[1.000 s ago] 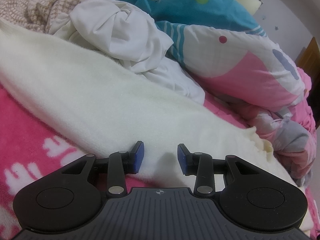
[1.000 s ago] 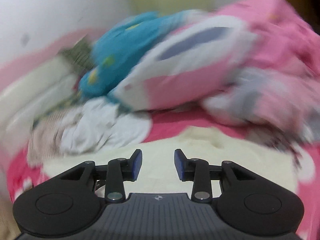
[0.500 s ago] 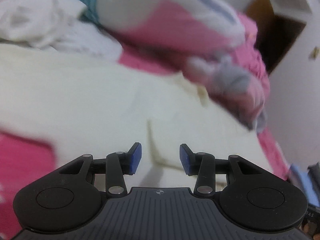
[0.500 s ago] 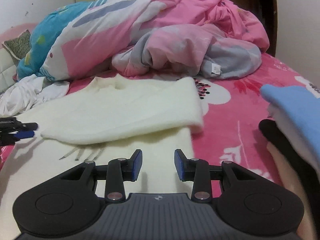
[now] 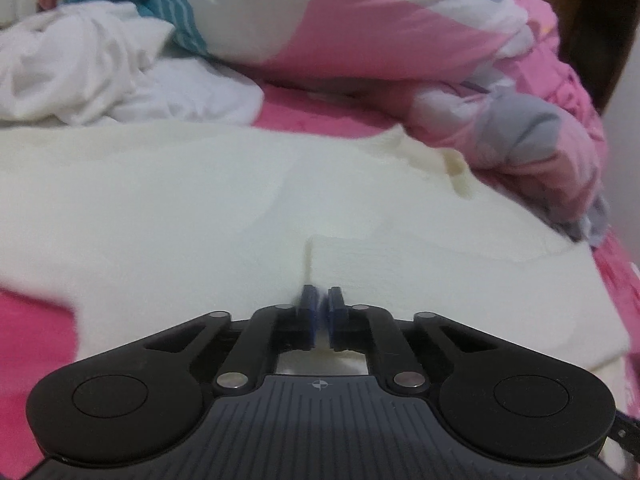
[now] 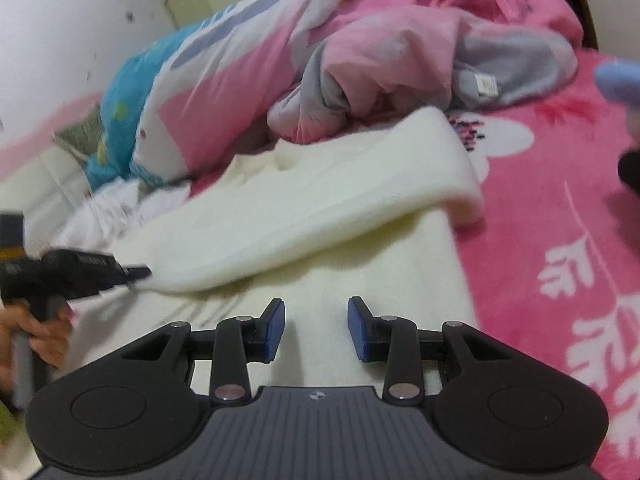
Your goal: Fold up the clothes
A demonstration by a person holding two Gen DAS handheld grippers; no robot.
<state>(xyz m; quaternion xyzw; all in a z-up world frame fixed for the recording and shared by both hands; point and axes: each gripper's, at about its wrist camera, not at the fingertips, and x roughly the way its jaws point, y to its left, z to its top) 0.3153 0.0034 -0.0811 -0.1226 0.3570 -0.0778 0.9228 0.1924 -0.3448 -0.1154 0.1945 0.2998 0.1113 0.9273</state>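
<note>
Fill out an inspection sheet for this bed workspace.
Surface: pink bedspread with white print.
Job's things: cream garment spread flat, one part folded over.
Clutter: white clothes; quilt; blue item at the right edge.
Grippers: left gripper shut on the cream garment; right gripper open, above it.
Cables: nothing seen.
Surroundings: white wall.
</note>
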